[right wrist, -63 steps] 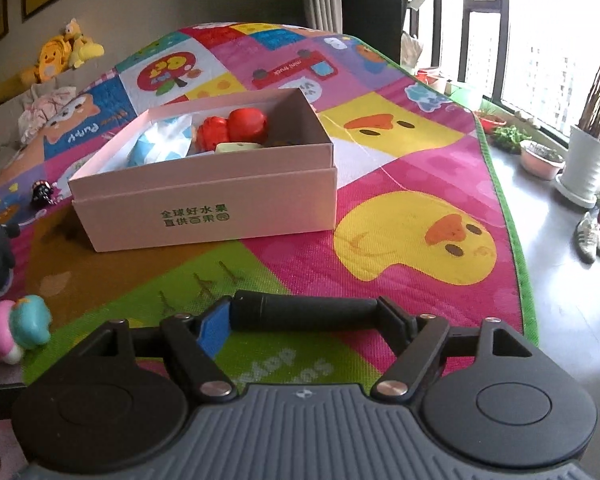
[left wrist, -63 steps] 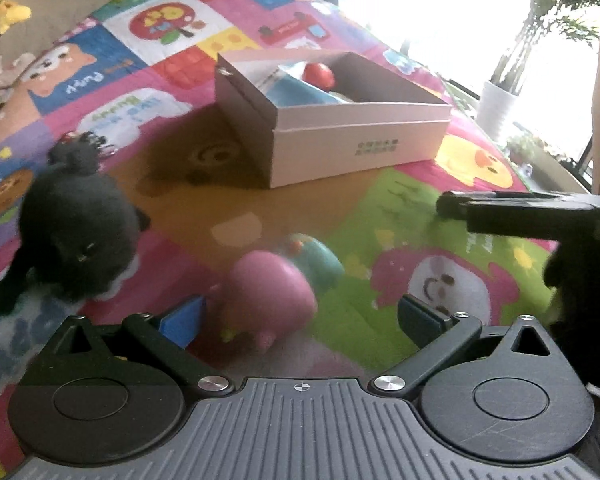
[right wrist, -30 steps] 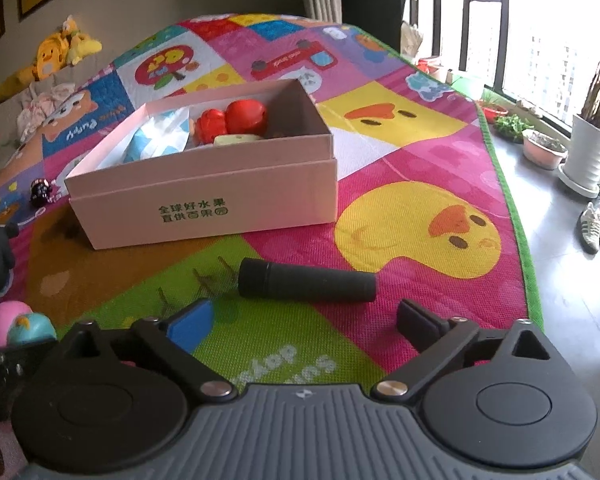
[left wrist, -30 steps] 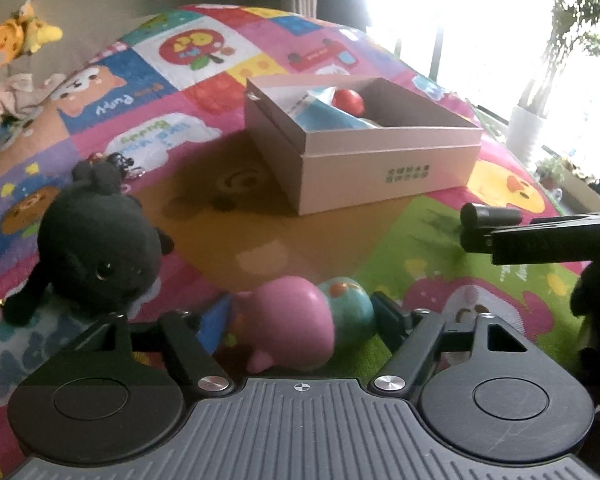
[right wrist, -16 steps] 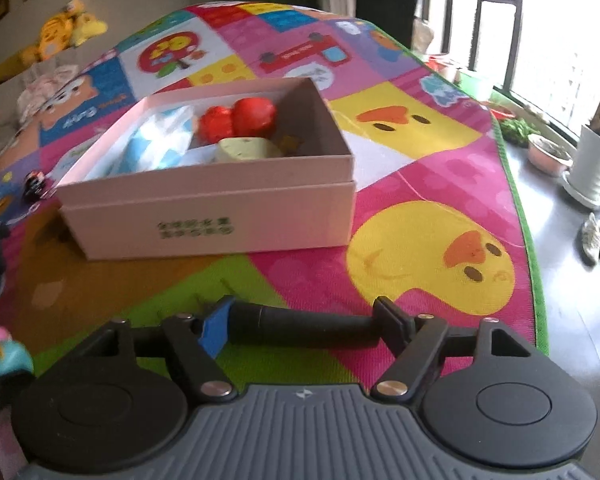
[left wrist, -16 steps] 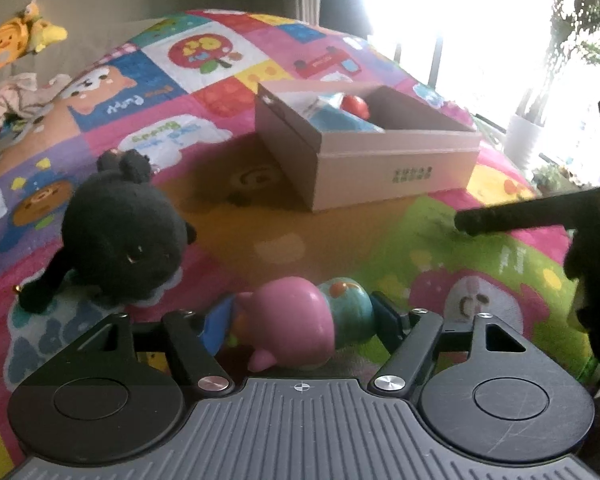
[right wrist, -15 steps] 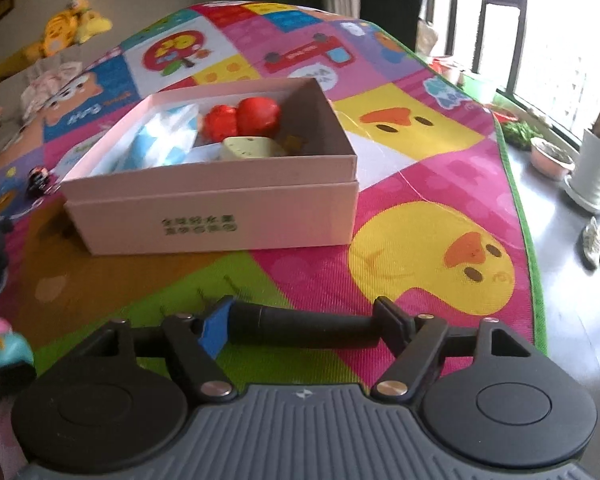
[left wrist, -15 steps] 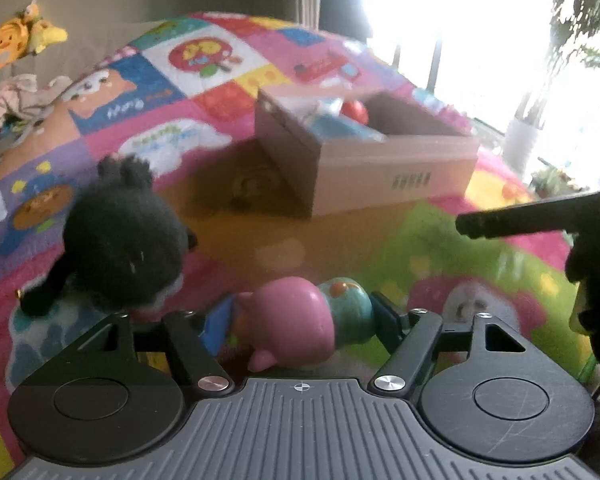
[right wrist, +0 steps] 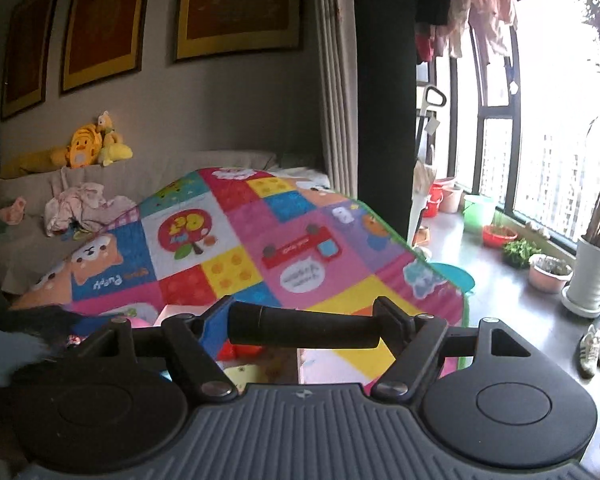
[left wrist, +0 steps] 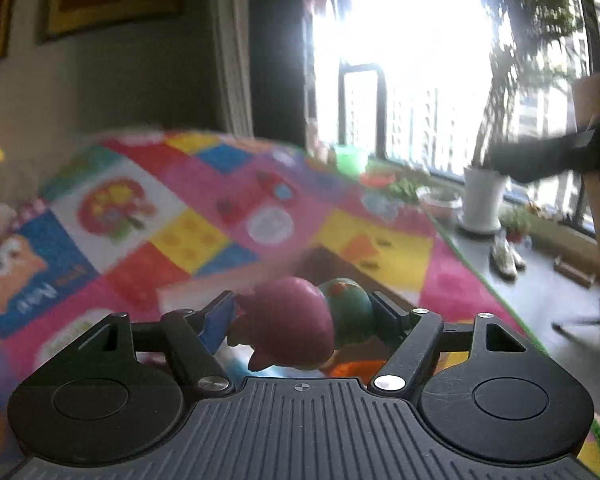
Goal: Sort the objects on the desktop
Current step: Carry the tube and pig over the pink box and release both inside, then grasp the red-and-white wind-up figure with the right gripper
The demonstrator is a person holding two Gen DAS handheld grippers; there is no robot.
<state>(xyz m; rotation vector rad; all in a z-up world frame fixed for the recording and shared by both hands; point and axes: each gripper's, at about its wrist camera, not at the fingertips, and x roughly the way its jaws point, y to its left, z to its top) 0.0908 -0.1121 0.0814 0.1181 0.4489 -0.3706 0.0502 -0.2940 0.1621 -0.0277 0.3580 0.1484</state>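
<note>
In the left wrist view the left claw (left wrist: 302, 312) sits low in the centre of the frame, its two fingers pinching a pink and teal toy (left wrist: 300, 330) between them; by the reading its jaws are easing apart slightly, though the toy is clamped at both ends, pink bulb toward the left finger and teal part toward the right. The toy is up off the colourful play mat (left wrist: 188, 232), which fills the middle left of the frame and is blurred. At the right edge, upper half, a dark blurred shape crosses in front of the bright window; what it is cannot be told. A white plant pot (left wrist: 482, 204) stands on the floor at right of centre.

In the right wrist view the right claw (right wrist: 304, 320) is at lower centre, its fingers pressed on the two ends of a black cylinder (right wrist: 304, 326) that lies crosswise between them. Beneath it, at the bottom centre, part of a pale box (right wrist: 324, 370) with red and yellow items inside shows. The play mat (right wrist: 260, 240) spreads through the middle of the frame. A yellow plush toy (right wrist: 86, 146) sits on the sofa back at the left, and framed pictures (right wrist: 236, 4) hang along the top.
</note>
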